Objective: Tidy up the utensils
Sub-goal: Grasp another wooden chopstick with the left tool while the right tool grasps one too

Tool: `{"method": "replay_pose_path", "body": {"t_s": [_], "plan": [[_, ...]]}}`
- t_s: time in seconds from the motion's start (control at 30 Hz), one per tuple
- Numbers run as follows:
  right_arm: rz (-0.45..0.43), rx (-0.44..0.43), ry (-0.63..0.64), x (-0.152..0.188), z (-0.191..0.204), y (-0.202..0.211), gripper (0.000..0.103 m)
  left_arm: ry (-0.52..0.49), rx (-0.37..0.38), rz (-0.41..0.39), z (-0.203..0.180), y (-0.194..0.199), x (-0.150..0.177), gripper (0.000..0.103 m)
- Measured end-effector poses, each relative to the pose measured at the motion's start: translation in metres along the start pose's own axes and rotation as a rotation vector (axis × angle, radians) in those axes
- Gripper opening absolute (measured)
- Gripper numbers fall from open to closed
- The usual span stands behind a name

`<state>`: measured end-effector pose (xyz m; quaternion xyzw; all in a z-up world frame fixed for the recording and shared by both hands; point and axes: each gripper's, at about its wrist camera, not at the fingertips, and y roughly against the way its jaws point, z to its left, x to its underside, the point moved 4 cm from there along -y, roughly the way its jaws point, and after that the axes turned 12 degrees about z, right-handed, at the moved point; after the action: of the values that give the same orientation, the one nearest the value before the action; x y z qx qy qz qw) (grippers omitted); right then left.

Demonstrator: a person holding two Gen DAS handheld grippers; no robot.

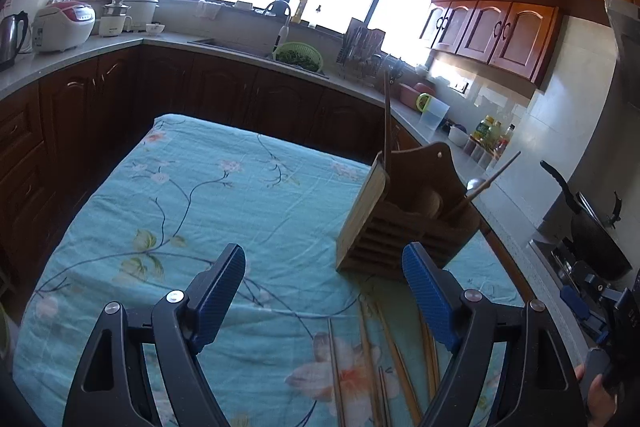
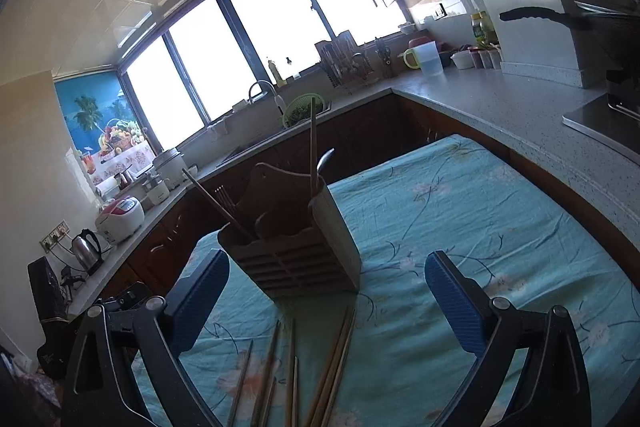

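Note:
A brown wooden utensil holder [image 1: 404,223] stands on the teal floral cloth [image 1: 208,195], with a chopstick and a spoon handle sticking up from it. It also shows in the right wrist view [image 2: 296,247]. Several loose wooden chopsticks [image 1: 384,359] lie on the cloth in front of it, also in the right wrist view [image 2: 304,367]. My left gripper [image 1: 324,267] is open and empty above the cloth, left of the holder. My right gripper [image 2: 328,275] is open and empty, hovering over the chopsticks just before the holder.
A grey counter [image 2: 500,107] wraps around the table, with a sink, a green colander [image 1: 300,55], a dish rack, a jug [image 2: 428,59], bottles, a rice cooker [image 1: 64,27] and a kettle [image 1: 12,39]. A black pan [image 1: 592,231] sits on the stove at right.

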<state>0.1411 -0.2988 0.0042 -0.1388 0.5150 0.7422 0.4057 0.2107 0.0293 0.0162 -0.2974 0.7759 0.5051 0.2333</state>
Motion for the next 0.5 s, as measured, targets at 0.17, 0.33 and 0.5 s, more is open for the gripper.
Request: {"method": "replay_pose_path", "body": {"t_s": [0.17, 0.33, 0.5], "plan": [[0.061, 0.019, -0.025, 0.028, -0.013, 0.001, 0.099, 0.017, -0.010, 0.055, 0.003, 0.006, 0.023, 0.081], [0.102, 0.035, -0.035, 0.050, -0.018, -0.001, 0.099, 0.024, -0.027, 0.105, 0.007, 0.010, 0.038, 0.081], [0.132, 0.046, -0.029, 0.062, -0.018, -0.005, 0.099, 0.018, -0.051, 0.136, 0.009, 0.009, 0.044, 0.081]]}}
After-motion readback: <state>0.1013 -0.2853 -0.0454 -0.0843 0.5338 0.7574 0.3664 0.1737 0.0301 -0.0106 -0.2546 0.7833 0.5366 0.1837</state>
